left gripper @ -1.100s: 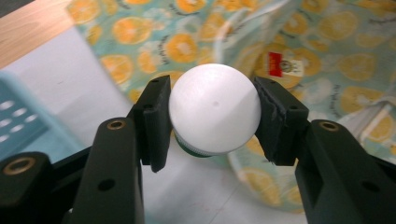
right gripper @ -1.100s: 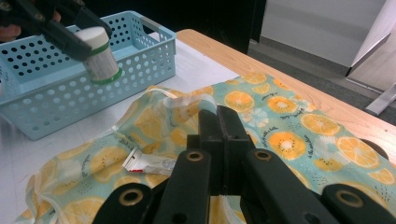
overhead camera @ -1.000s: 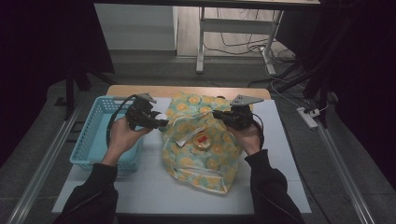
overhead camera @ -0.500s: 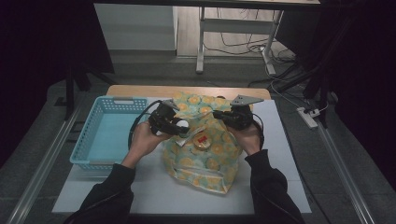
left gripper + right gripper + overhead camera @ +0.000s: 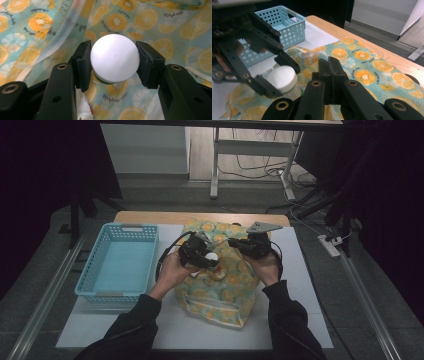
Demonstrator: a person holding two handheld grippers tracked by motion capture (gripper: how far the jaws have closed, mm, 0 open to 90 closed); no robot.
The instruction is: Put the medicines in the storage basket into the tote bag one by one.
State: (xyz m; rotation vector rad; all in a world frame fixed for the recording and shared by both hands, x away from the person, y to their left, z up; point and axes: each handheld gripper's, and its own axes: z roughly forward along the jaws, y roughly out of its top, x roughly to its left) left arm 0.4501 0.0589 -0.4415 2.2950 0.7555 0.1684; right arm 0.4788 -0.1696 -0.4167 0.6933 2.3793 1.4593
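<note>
Over the fruit-print bag (image 5: pixel 215 285) on the counter (image 5: pixel 300 270), the left tool (image 5: pixel 113 62) pinches the round white cap of a small bottle (image 5: pixel 114 62) between its pads, holding it just above the cloth. Opposite, the right tool (image 5: pixel 329 75) has its jaws pressed together on a fold of the bag's edge. A blue perforated basket (image 5: pixel 120 265) sits beside the bag, on the person's left.

Dim high view with dark surroundings and a lit table (image 5: pixel 300 285); gripper views brighter, their near black jaws soft, white cap (image 5: pixel 114 58) slightly glaring.
</note>
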